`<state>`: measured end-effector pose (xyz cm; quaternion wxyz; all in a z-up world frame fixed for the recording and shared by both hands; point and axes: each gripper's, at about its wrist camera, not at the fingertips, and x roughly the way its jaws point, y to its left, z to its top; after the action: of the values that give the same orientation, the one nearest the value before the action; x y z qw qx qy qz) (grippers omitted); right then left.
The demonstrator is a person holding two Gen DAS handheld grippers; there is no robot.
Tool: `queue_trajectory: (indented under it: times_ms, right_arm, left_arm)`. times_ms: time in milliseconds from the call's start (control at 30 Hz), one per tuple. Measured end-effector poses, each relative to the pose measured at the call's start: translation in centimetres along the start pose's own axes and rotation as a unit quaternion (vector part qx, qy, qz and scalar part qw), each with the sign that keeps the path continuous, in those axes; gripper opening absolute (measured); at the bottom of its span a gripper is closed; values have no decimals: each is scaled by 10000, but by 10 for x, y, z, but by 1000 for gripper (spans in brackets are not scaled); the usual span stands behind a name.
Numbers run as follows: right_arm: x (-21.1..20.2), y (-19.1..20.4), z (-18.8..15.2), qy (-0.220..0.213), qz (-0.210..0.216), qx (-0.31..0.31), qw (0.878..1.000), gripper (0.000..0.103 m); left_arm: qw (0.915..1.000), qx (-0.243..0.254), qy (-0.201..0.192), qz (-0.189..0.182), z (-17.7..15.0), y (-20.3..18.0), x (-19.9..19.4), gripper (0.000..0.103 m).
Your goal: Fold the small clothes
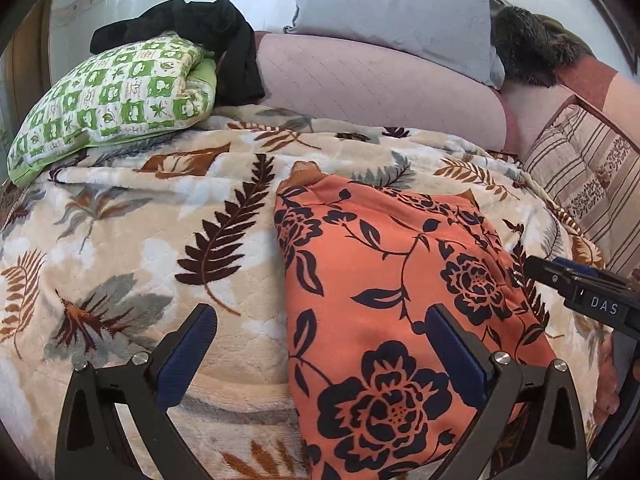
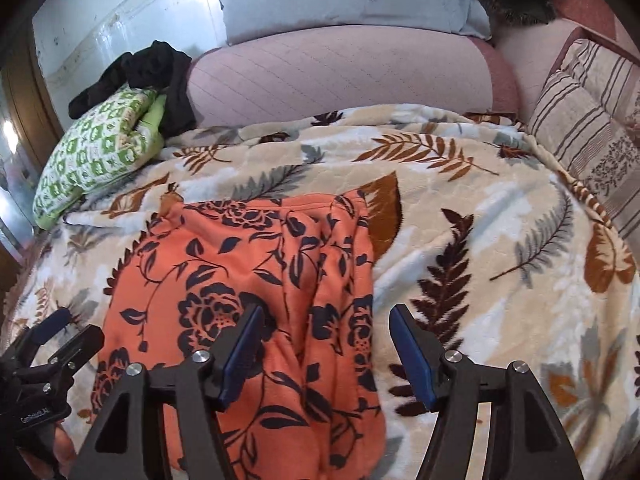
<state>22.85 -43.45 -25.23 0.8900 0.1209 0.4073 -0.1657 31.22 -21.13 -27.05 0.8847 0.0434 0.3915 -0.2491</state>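
Both claws, left claw [image 1: 320,332] and right claw [image 2: 326,332], hang released over the folded orange floral garment [image 2: 248,300] on the blanket [image 2: 480,200].

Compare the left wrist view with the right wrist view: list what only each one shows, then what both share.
Only the left wrist view shows the left gripper head-on, jaws wide open above the blanket's left part. Only the right wrist view shows the right gripper head-on, open, and the orange garment's bunched right edge. Both share the orange garment, the green pillow, the black clothing and the striped cushion.
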Motion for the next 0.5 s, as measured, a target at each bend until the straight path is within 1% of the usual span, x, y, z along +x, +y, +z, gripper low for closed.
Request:
queue_trajectory:
  times_ms: [67, 500]
  right_arm:
    - [-2, -1, 0, -69, -108, -60, 9999, 69]
    - [-13, -5, 3, -302, -316, -188, 9989, 69]
  left_arm:
    - [10000, 46, 31, 20, 0, -4, 3, 103]
    - [9999, 2, 123, -37, 0, -12, 14, 103]
